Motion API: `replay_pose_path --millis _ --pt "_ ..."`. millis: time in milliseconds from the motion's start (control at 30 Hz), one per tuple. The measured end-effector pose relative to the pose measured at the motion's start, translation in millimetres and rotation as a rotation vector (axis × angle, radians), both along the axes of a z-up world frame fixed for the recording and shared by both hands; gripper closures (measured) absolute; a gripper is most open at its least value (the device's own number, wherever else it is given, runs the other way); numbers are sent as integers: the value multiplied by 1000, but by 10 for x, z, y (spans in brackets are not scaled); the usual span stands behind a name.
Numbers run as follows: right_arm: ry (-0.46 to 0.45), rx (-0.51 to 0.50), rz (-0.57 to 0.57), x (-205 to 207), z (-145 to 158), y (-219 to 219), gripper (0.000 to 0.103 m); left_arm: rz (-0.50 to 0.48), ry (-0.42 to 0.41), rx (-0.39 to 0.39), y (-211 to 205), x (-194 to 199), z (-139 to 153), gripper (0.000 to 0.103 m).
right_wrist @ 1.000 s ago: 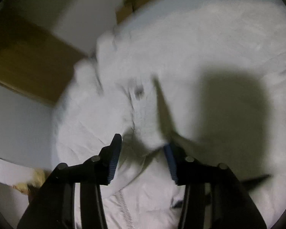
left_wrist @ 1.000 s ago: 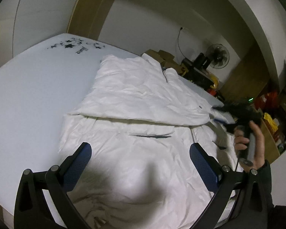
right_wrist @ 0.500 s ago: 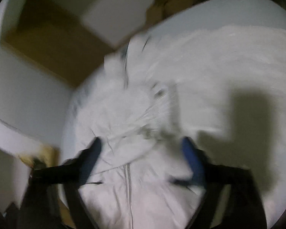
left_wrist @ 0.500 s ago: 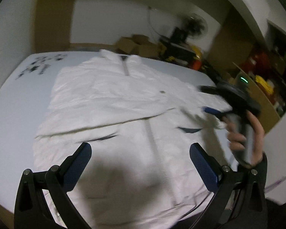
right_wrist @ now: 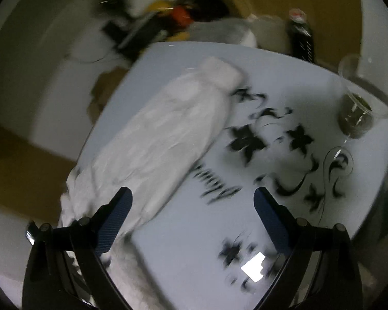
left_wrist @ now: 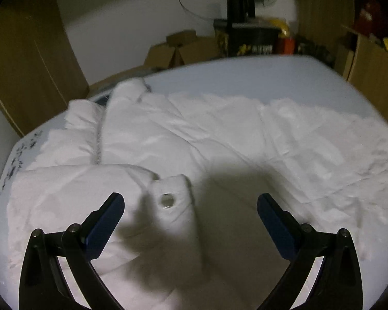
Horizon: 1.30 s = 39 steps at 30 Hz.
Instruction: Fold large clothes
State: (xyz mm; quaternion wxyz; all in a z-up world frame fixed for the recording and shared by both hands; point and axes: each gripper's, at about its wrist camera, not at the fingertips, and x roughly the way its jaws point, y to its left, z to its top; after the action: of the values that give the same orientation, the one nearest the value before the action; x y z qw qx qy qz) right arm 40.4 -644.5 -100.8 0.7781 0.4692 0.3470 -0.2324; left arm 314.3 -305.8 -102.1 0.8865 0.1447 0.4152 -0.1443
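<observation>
Left claw (left_wrist: pixel 190 215): released, nothing gripped. Right claw (right_wrist: pixel 192 215): released, jaws just been opening, nothing betw. them.

Jacket (left_wrist: pixel 219 142): white, padded, spread flat on table (left_wrist: pixel 258 77). In left view, fills table from 9 to 3 o'clock; collar (left_wrist: pixel 129 90) at approx. 11 o'clock, zip (left_wrist: pixel 98 142) running down from collar toward 9. One sleeve (left_wrist: pixel 77 180) already laid across body at 9–10 o'clock; cuff w/ snap (left_wrist: pixel 168 201) directly ahead of left claw, betw. pads, not touched.

Right view (blurred): other sleeve (right_wrist: pixel 168 134) stretched out from jacket, long axis from 7 up to 1 o'clock, cuff (right_wrist: pixel 219 73) at far end. Near part of sleeve just beside left pad, at 10–11 o'clock from claw centre; bare printed table betw. pads. Wine glass (right_wrist: pixel 356 113) at 2 o'clock, well apart from sleeve.

Judgement: outstretched sleeve = next fold. Right claw nearer; sleeve offset toward 10 o'clock, so shift that way, grip across long axis, carry over body. Keep clear of glass.
</observation>
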Motion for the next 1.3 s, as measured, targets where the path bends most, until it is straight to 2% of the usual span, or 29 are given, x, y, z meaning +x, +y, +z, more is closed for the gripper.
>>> replay_pose_path --millis 33,100,133,167,333,467,500,533,600,667,733,833,900,1000,1067,1133,1200,1300 --pt "0 17 -8 -35 -71 -127 19 -5 8 23 -64 28 -99 0" --pt "12 61 -30 130 -240 -348 25 -29 47 52 -155 60 -270 0" --pt "8 71 -27 81 -244 -450 28 -26 53 62 -166 58 -322 0" --pt "11 80 -31 220 -310 -531 29 -22 48 64 -173 36 -349 0" --pt "54 48 -111 406 -337 -806 31 -19 32 59 -157 53 -423 0" --pt "26 51 -138 586 -347 -954 32 -17 6 43 -153 39 -452 0" --pt "23 40 -145 601 -337 -972 35 -16 -1 40 -154 26 -449 0" --pt "23 24 -150 630 -351 -992 51 -15 -9 35 -147 19 -454 0" --pt "88 -7 -155 738 -379 -1009 85 -16 -17 30 -145 6 -456 0" --pt "96 26 -154 742 -401 -1012 91 -16 -15 20 -135 11 -459 0" --pt "102 26 -163 720 -294 -951 96 -16 -11 15 -126 34 -458 0" --pt "-20 -88 -113 728 368 -606 96 -26 -2 -5 -103 41 -433 0" --pt "-128 -144 -43 750 972 -175 96 -16 -10 -30 4 10 -332 0" --pt "-251 -221 83 825 1734 602 96 14 -55 -77 435 -224 -2 0" --pt "-310 -250 185 962 2103 1215 96 38 -65 -105 796 -381 160 0" --pt "-324 -284 297 1171 2291 1861 96 59 -60 -130 1206 -521 258 0" --pt "-305 -317 391 1435 2288 2473 96 118 -56 -157 1809 -683 293 0" --pt "-231 -333 508 1889 1926 3295 96 217 -20 -217 2580 -888 215 0"
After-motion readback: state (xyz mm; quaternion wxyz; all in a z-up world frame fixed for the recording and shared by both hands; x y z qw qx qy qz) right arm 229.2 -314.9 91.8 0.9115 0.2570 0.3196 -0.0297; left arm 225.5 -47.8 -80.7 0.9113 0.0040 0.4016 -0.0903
